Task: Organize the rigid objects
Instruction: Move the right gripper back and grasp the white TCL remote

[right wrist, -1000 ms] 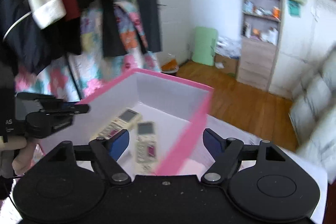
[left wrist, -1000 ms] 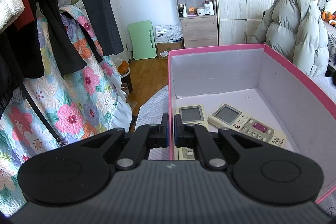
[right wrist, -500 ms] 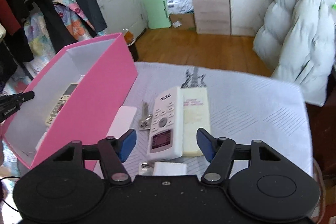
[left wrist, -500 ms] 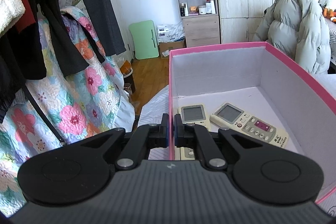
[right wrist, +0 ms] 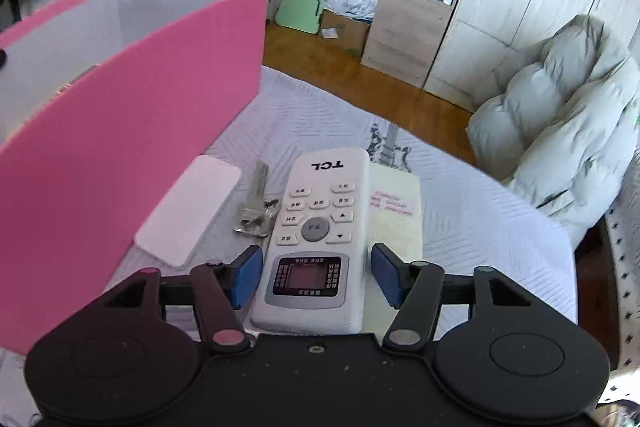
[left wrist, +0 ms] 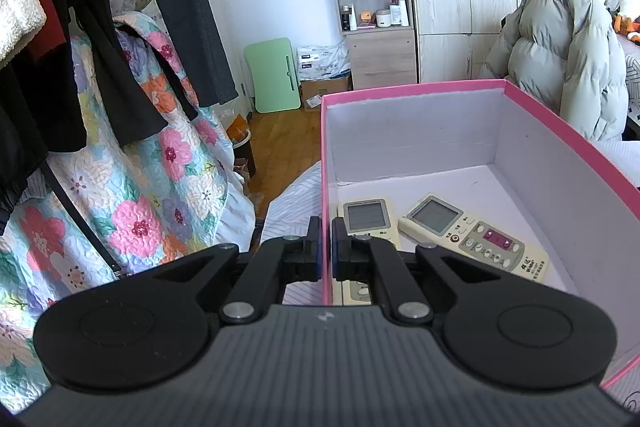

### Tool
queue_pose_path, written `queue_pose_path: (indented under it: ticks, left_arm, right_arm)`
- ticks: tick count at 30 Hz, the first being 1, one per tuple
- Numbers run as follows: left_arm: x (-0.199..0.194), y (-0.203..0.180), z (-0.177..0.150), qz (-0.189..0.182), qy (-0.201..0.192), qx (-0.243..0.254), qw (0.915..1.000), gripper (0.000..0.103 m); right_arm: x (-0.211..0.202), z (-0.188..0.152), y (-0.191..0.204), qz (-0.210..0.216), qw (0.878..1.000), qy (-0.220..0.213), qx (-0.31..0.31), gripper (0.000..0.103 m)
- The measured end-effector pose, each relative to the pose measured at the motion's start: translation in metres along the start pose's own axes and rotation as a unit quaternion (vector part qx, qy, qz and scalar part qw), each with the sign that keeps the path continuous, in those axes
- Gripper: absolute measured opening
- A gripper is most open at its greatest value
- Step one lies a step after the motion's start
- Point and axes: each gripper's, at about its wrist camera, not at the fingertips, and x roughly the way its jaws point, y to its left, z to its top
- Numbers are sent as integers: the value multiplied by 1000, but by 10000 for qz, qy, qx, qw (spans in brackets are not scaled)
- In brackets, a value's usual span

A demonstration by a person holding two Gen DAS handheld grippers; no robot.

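My left gripper [left wrist: 326, 251] is shut on the near left wall of the pink box [left wrist: 420, 131], one finger inside and one outside. Two beige remotes [left wrist: 368, 217] [left wrist: 476, 237] lie on the box floor. In the right wrist view the pink box [right wrist: 140, 99] stands at the left. Beside it on the bed lie a flat white case [right wrist: 190, 211], keys [right wrist: 256, 211], a white TCL remote [right wrist: 320, 211] and a cream remote [right wrist: 396, 211]. My right gripper [right wrist: 316, 279] straddles the TCL remote's display end. Its jaws are closing, with a small gap left at each pad.
The pale quilted bed cover [right wrist: 460, 195] carries everything. A grey puffy jacket [right wrist: 560, 131] sits at the right. Dark clothes [left wrist: 80, 67] and a floral quilt [left wrist: 160, 187] hang left of the box. Shelves and wardrobes stand across the wooden floor.
The right gripper swung from over the box down to the TCL remote on the bed, and its jaws narrowed around it. The left gripper stayed put on the box wall.
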Motion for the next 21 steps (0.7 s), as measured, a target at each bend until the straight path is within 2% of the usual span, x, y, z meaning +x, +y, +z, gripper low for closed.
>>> queue_pose_path:
  ticks: [1, 5, 9, 15, 18, 20, 21]
  left_arm:
    - [0, 0, 0, 8, 2, 4, 10000, 3]
    - [0, 0, 0, 22, 7, 27, 10000, 4]
    - [0, -1, -1, -6, 5, 11, 10000, 4]
    - [0, -1, -1, -7, 2, 5, 10000, 4]
    - [0, -1, -1, -12, 0, 10, 10000, 4]
    - [1, -1, -1, -18, 1, 18, 10000, 4]
    - [1, -1, -1, -23, 1, 13, 10000, 4]
  right_arm:
    - [-2, 2, 0, -16, 10000, 46, 21, 61]
    - [-18, 0, -6, 454, 9986, 179, 193, 61]
    - [-23, -8, -5, 666, 9967, 397, 229, 62]
    - [-13, 0, 6, 452, 9986, 245, 100, 69]
    - [-3, 4, 18, 132, 9996, 155, -179, 73]
    - [0, 6, 22, 6, 9996, 44, -285, 68]
    - [-1, 6, 23, 29, 9996, -4, -281, 56]
